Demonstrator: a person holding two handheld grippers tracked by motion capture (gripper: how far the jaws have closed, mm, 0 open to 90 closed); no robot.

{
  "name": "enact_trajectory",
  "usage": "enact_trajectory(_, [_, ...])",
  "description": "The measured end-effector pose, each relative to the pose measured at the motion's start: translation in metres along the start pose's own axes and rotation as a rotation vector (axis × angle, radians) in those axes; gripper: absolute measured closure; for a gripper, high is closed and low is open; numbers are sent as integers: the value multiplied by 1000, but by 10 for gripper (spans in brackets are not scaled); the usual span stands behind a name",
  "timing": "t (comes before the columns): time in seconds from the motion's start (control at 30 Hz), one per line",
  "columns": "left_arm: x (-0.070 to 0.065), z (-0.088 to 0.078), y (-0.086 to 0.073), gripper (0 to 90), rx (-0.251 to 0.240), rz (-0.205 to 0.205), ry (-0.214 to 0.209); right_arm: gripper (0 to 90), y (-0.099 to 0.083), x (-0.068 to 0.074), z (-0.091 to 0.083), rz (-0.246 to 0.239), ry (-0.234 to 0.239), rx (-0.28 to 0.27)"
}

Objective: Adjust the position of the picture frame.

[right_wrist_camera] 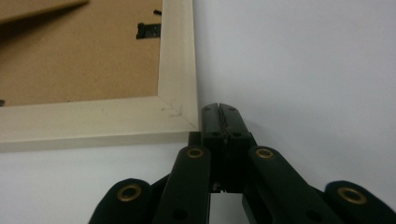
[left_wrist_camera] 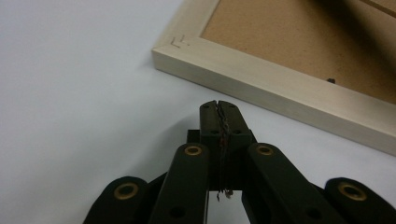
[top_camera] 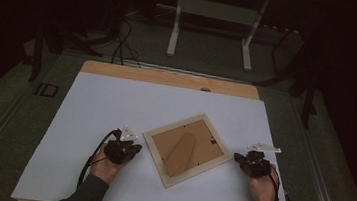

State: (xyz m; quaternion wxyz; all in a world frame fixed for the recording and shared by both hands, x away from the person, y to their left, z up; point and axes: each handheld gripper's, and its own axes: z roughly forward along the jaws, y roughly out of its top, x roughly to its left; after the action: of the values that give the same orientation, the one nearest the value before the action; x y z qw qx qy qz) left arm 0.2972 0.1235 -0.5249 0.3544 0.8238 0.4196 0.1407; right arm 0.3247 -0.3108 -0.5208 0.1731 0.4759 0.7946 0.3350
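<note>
Pale wood edges a picture frame [top_camera: 187, 150] that lies face down and turned at a slant on the white surface [top_camera: 96, 102], its brown fibreboard back and folded easel stand [top_camera: 181, 152] facing up. At the left of the high view, the left gripper [top_camera: 128, 150] rests low on the surface just beside the frame's left corner, its jaws pressed together with nothing between them; the left gripper view shows the closed tips a little short of the frame's outer edge [left_wrist_camera: 280, 88], not touching it. At the right, the right gripper [top_camera: 246, 163] sits just off the frame's right corner, jaws also pressed together and empty; in the right gripper view the tips stand right against that mitred corner [right_wrist_camera: 180, 112], touching or nearly so.

The work in hand looks like handling the frame from both sides. With both grippers closed, a sound approach would be to push evenly from opposite corners so the frame turns or slides without skating away, or to spread the jaws first before trying to pinch the thin wooden rim.

The frame's glass side is hidden underneath. A small dark turn clip [right_wrist_camera: 148, 30] shows on the backing, but other fastenings are cut off or too dim to make out. The room beyond is dark, with only a pale table stand [top_camera: 214, 24] discernible
</note>
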Motion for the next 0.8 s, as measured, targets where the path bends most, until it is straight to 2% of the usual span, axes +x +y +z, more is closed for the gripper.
enact_trajectory(0.17, [-5,2,2,900,0,1,-9,899,0,2,2,-6,2,9])
enact_trajectory(0.43, [-15,13,2,900,37,42,2,898,-1,2,3,2,-1,11])
enact_trajectory(0.8, [-17,16,4,900,34,40,1,899,-1,2,3,-2,3,12])
